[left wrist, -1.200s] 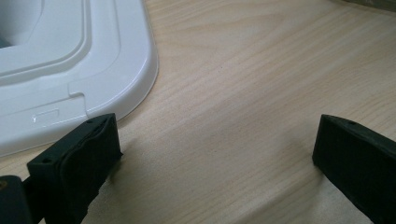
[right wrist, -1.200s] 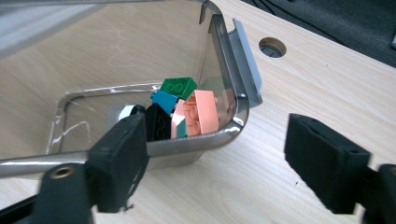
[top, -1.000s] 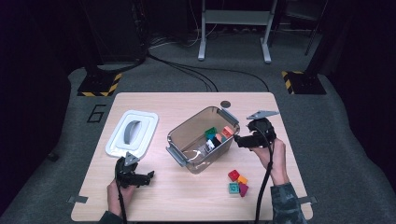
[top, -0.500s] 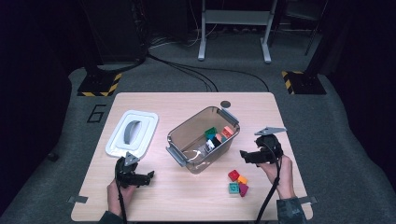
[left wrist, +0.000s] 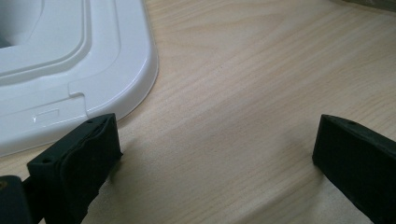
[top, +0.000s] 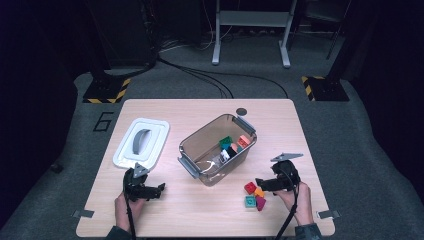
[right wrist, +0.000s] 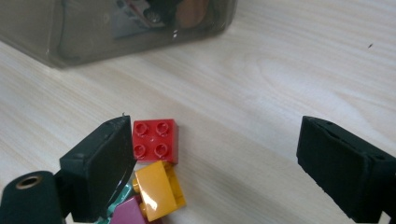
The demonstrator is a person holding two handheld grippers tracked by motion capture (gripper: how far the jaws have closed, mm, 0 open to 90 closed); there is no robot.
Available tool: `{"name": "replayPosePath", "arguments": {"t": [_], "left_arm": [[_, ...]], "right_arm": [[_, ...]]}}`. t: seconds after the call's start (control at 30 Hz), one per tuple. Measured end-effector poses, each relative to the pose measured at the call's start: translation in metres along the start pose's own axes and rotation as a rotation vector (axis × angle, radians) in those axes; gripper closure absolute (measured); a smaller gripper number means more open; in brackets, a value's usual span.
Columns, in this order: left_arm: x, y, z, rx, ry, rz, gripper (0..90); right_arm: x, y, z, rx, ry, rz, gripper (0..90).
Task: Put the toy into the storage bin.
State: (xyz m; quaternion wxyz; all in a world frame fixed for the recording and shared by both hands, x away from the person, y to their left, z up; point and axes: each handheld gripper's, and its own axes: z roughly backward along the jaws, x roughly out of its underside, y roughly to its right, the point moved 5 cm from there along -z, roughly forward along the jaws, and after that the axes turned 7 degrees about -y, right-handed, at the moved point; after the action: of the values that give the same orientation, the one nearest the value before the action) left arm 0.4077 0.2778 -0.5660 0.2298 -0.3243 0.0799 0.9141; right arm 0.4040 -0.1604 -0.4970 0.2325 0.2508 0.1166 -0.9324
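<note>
- Overhead, our right gripper (top: pixel 261 183) hovers, jaws spread and just been opening, nothing between them, beside the red brick (top: pixel 250 188) near the bin (top: pixel 218 150).
- Left gripper view: left gripper (left wrist: pixel 217 158) spread, empty, resting beside the lid (left wrist: pixel 70 70).
- Right gripper view: we shift sideways to centre the red brick (right wrist: pixel 155 140) before closing.

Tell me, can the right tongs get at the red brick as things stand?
Probably yes. The right tongs have just been opening and stand wide with nothing between them; the red brick lies bare beside one jaw, next to the orange brick.
</note>
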Motion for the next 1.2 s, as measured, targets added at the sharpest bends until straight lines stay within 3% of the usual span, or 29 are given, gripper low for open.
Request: {"name": "replayPosePath", "arguments": {"t": [0.23,0.43,0.57,0.67,0.83,0.93,1.03,1.2], "left_arm": [[0.000,0.000,0.000,0.000,0.000,0.000,0.6],[0.000,0.000,0.000,0.000,0.000,0.000,0.7],[0.000,0.000,0.000,0.000,0.000,0.000,0.7],[0.000,0.000,0.000,0.000,0.000,0.000,0.6],[0.000,0.000,0.000,0.000,0.000,0.000,0.6],[0.000,0.000,0.000,0.000,0.001,0.002,0.6],[0.000,0.000,0.000,0.000,0.000,0.000,0.6],[0.000,0.000,0.000,0.000,0.000,0.000,0.6]], "right_arm": [[0.012,-0.010,-0.014,-0.043,-0.049,0.031,16.3],[0.019,-0.016,-0.022,-0.081,-0.104,0.061,39.4],[0.023,-0.015,-0.022,-0.103,-0.140,0.063,47.8],[0.024,-0.015,-0.021,-0.093,-0.141,0.044,52.2],[0.025,-0.013,-0.016,-0.085,-0.138,0.035,49.6],[0.026,-0.012,-0.013,-0.088,-0.129,0.069,49.5],[0.028,-0.011,-0.013,-0.075,-0.151,0.066,53.1],[0.031,-0.003,-0.016,-0.048,-0.153,0.052,66.6]]}}
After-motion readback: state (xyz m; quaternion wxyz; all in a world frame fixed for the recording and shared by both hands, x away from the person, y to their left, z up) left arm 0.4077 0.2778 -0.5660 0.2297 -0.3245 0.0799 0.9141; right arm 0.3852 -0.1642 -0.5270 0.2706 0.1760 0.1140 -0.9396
